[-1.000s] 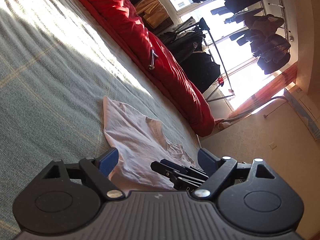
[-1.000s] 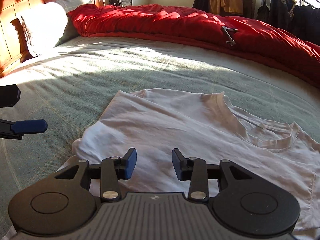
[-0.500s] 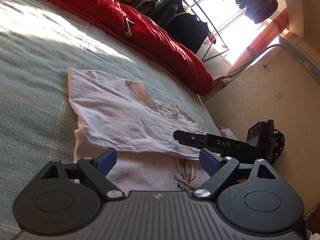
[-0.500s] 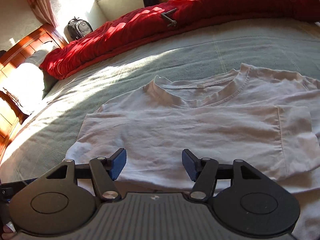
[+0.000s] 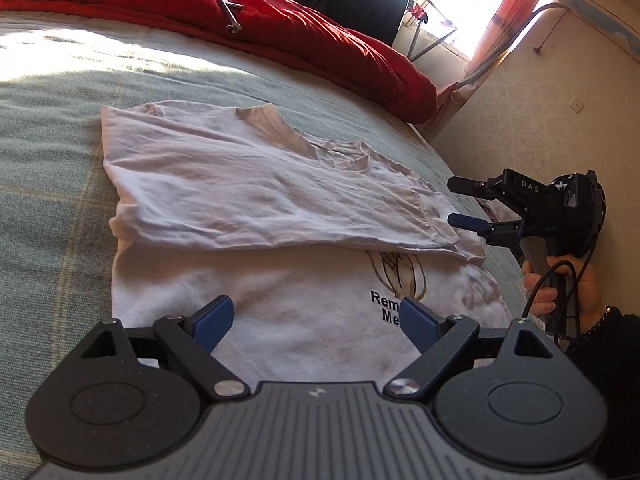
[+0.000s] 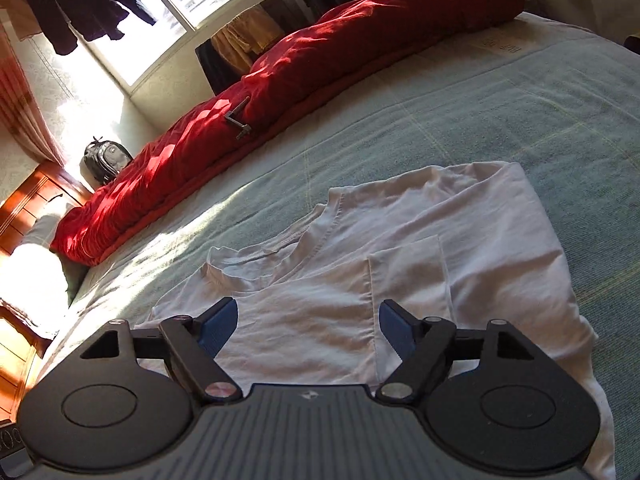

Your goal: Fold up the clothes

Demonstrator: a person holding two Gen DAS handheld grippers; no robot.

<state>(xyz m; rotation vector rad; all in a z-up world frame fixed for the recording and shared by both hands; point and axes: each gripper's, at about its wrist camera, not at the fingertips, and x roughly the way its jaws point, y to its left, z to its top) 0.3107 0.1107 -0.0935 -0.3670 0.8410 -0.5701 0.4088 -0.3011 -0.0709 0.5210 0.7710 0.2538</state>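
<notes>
The shirt point(image 5: 256, 184) is laid flat on the bed point(image 5: 48, 128) with one side turned over its printed front, seemingly to narrow it, while both the left tongs point(image 5: 312, 318) and right tongs point(image 6: 308, 322) are held apart, empty, above it.

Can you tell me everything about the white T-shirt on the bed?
The white T-shirt is soft, wrinkly cloth lying flat on the green blanket. Its far part is folded over the near part. It has a ribbed collar, a sleeve, a drawing and black letters partly hidden by the fold. Neither open gripper holds it.
</notes>
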